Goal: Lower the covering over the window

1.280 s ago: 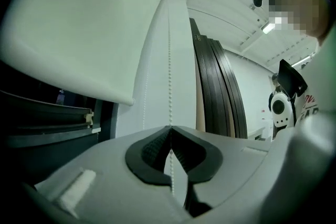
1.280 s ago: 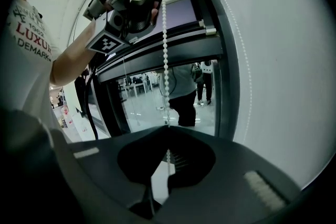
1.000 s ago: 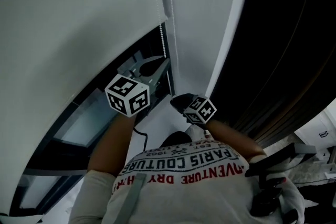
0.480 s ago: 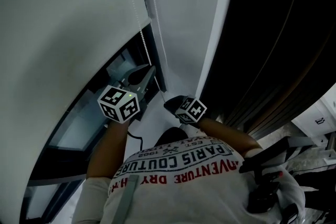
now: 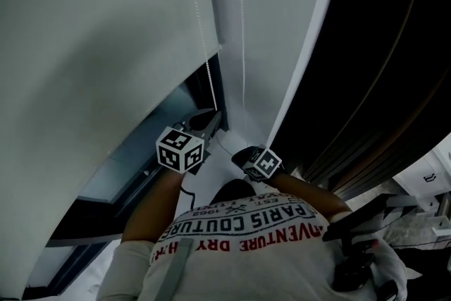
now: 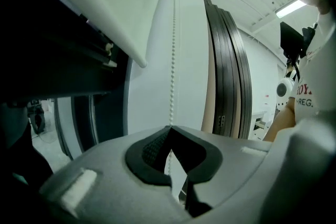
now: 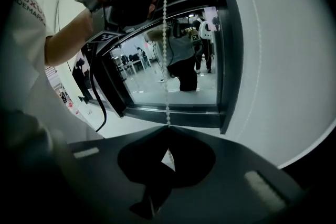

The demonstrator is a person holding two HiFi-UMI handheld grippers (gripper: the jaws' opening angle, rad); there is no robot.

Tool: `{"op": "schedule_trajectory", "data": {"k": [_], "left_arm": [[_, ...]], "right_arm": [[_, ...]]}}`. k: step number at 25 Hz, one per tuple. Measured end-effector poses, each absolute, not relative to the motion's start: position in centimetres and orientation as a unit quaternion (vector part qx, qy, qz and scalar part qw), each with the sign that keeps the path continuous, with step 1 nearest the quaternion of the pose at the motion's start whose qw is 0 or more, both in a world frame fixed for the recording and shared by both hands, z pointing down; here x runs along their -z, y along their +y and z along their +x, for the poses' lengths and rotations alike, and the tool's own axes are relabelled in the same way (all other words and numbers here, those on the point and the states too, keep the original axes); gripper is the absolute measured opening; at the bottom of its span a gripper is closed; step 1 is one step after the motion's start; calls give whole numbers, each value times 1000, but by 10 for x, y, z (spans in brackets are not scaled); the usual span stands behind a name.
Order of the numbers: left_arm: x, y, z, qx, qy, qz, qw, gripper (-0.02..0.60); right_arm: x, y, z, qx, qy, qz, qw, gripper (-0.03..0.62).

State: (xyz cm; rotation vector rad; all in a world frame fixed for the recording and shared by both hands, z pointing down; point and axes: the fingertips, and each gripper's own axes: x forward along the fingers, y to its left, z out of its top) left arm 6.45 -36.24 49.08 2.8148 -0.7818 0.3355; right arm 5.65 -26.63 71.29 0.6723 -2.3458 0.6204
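Two claws, both pinched shut on the bead chain [image 6: 172, 60]. The right claw [image 7: 167, 127] sits low and the left claw [image 6: 170, 127] slightly higher, seemingly on separate strands. Beyond them the roller blind [image 5: 106, 25] hangs partway down, bottom edge above the window glass [image 7: 173, 78], so the lower pane is uncovered. Risks, my read: only the tips hold, so beads could slip on a jerky pull. Hauling the wrong strand would raise the blind. An off-vertical tug could jam the chain at the top mechanism, which is out of sight.
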Motion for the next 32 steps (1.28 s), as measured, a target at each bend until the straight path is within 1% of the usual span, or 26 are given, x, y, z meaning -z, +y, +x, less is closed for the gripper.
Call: {"op": "schedule_trajectory", "data": {"k": [4,10,16,23,27,32], "left_arm": [[-524,-365,57,-135,-273,944,127,6],[-555,-363,49,-147,-275,938,151,6],[-557,-373,42,-135,-294,936,139,7],[-566,-378,37,-155,-321,929,99,6],[-585,-373,30,-186,-334,919,100,7],[-598,-364,16,-188,-353,910,106,17]], "right_arm": [[-720,-265,61,-251,-879,259,311,8],[-715,-267,47,-262,-885,251,294,9],[-712,-271,46,-268,-884,256,284,9],[-716,-275,50,-267,-882,267,280,11],[-711,-274,52,-261,-885,270,275,11],[-709,-272,56,-248,-885,276,281,20]]}}
